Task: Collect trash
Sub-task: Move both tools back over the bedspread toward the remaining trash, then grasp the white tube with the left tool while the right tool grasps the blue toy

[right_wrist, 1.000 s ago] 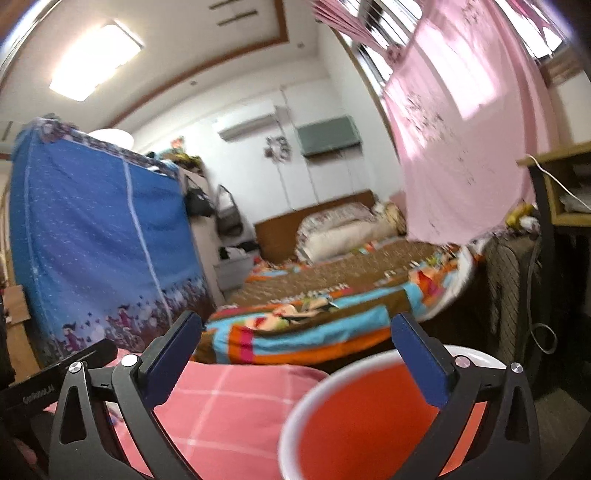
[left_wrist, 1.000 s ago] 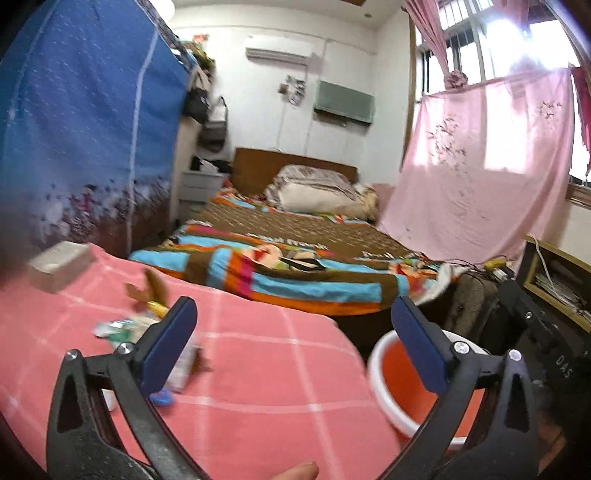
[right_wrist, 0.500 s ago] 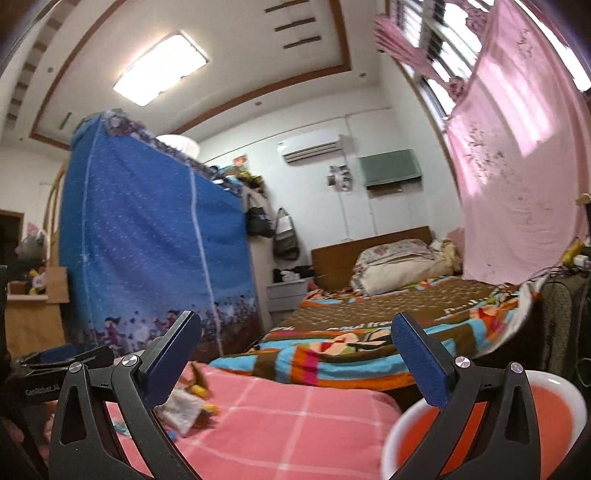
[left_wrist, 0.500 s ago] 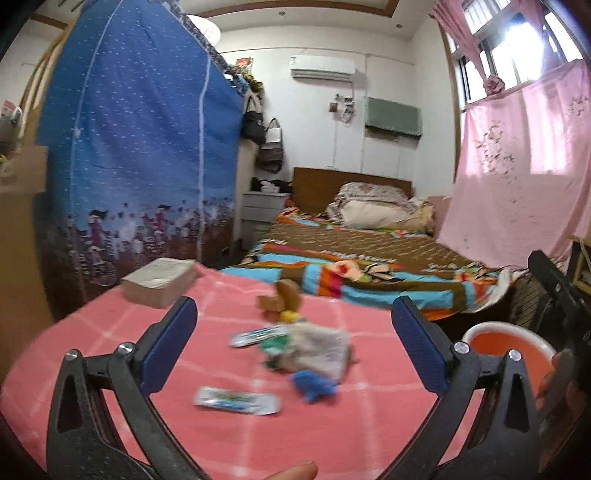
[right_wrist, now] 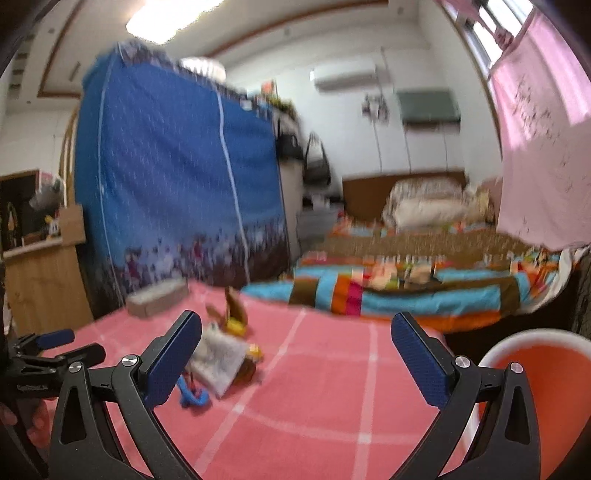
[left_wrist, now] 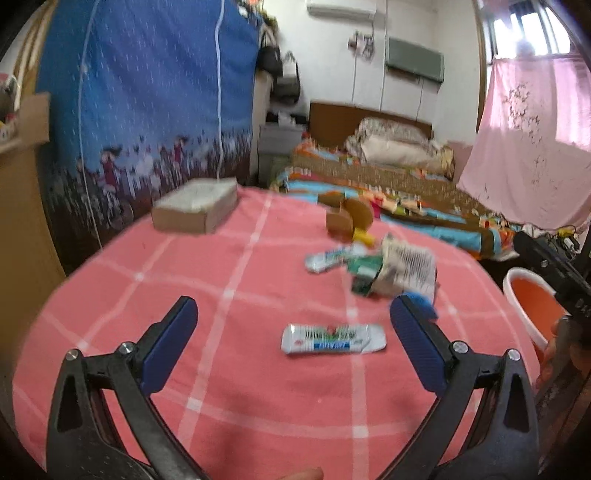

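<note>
Pink checked cloth (left_wrist: 229, 280) carries the trash; a flattened tube (left_wrist: 333, 339) lies nearest the left gripper (left_wrist: 291, 325), jaws wide, empty. Right gripper (right_wrist: 295, 350) likewise. Advise lowering squarely over the tube; orange basin (left_wrist: 532, 302) stands beside the table.

daylight is glaring through the pink curtain (left_wrist: 532, 147) and a ceiling lamp (right_wrist: 173, 18) is blazing; motion blur is smearing both views, edges bending darkly.

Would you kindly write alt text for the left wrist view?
Open left tongs hover over a pink checked tablecloth, framing a flat white wrapper. Beyond it lies a pile of crumpled trash; an orange bucket stands at the right.
</note>
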Demonstrator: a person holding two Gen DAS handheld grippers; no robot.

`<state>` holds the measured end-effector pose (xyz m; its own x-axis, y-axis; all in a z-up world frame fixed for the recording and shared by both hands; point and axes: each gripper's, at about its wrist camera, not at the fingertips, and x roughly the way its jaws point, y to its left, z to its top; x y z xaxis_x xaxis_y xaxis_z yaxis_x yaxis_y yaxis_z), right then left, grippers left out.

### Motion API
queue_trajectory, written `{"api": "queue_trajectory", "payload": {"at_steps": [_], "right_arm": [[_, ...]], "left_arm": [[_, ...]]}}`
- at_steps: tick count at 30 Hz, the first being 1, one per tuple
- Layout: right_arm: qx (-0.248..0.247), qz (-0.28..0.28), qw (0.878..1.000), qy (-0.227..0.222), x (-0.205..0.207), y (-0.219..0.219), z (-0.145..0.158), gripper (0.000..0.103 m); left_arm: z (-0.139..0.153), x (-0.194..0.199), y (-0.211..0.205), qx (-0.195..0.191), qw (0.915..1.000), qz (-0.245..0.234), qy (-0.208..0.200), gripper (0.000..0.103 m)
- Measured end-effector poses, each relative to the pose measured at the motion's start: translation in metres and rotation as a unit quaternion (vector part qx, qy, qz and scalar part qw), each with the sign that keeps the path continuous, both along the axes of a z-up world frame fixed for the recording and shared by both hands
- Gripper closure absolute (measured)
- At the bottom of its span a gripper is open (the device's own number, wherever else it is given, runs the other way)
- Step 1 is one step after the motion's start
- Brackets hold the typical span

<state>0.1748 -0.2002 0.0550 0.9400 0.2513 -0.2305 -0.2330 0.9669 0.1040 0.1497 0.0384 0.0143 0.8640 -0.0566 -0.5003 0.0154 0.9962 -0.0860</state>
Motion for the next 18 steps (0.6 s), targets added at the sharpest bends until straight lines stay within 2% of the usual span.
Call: {"api": "queue_trajectory", "payload": {"at_steps": [4, 6, 9, 14, 18], "right_arm": [[-0.012, 0.012, 0.997, 0.069, 0.017, 0.008, -0.015, 0.0], [-0.016, 0.016, 0.996, 0.092, 0.021, 0.009, -0.022, 0.0], [-0.023, 0.017, 0.994, 0.105, 0.023, 0.012, -0.026, 0.0], [-0.033, 0.021, 0.99, 0.133, 0.028, 0.017, -0.032, 0.0], [-0.036, 0.028, 0.988, 0.151, 0.031, 0.02, -0.039, 0.0]], "left_arm": [[-0.018, 0.013, 0.001, -0.012, 0.9977, -0.019, 0.064, 0.004], [-0.023, 0.018, -0.002, -0.013, 0.9958, -0.029, 0.086, 0.009], [-0.029, 0.024, -0.01, -0.009, 0.9922, -0.053, 0.113, 0.01], [-0.029, 0.033, -0.021, 0.007, 0.9895, -0.064, 0.129, 0.011], [-0.029, 0.031, -0.025, 0.018, 0.9892, -0.069, 0.128, 0.022]]}}
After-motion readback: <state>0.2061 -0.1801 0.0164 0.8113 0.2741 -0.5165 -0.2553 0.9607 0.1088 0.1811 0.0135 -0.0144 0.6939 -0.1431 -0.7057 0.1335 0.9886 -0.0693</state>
